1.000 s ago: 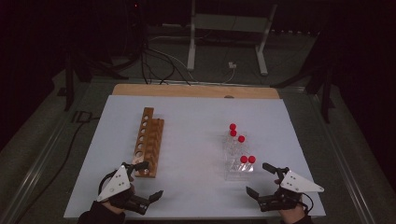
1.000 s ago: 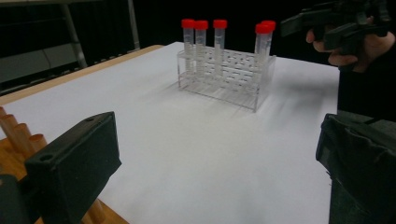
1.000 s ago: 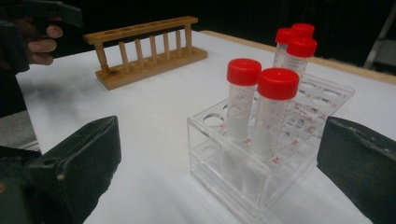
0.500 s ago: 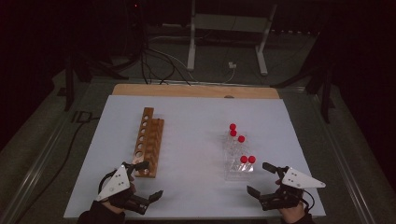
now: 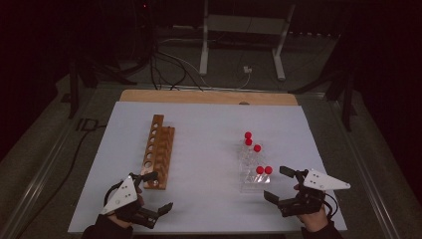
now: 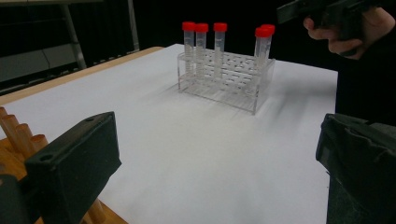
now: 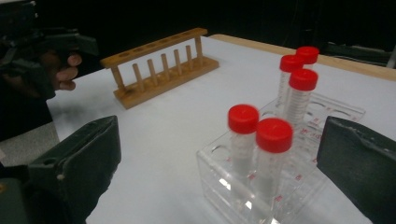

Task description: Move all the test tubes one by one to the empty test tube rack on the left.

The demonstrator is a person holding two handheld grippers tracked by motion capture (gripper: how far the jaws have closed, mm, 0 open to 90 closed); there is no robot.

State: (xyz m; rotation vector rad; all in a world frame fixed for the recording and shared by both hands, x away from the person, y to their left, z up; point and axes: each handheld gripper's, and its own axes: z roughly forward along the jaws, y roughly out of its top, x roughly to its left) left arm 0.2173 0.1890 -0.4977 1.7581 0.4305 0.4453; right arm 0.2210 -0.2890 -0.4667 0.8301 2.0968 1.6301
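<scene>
Our right tool (image 5: 277, 184), jaws wide and empty, hovers just beside the tube rack (image 5: 254, 172) near the worktop's front edge.

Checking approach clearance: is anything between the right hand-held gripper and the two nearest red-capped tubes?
Nothing visible. The right hand-held gripper, jaws open, faces the two nearest red-capped tubes in the clear rack across bare white table. The wooden rack stands well off to the side.
</scene>
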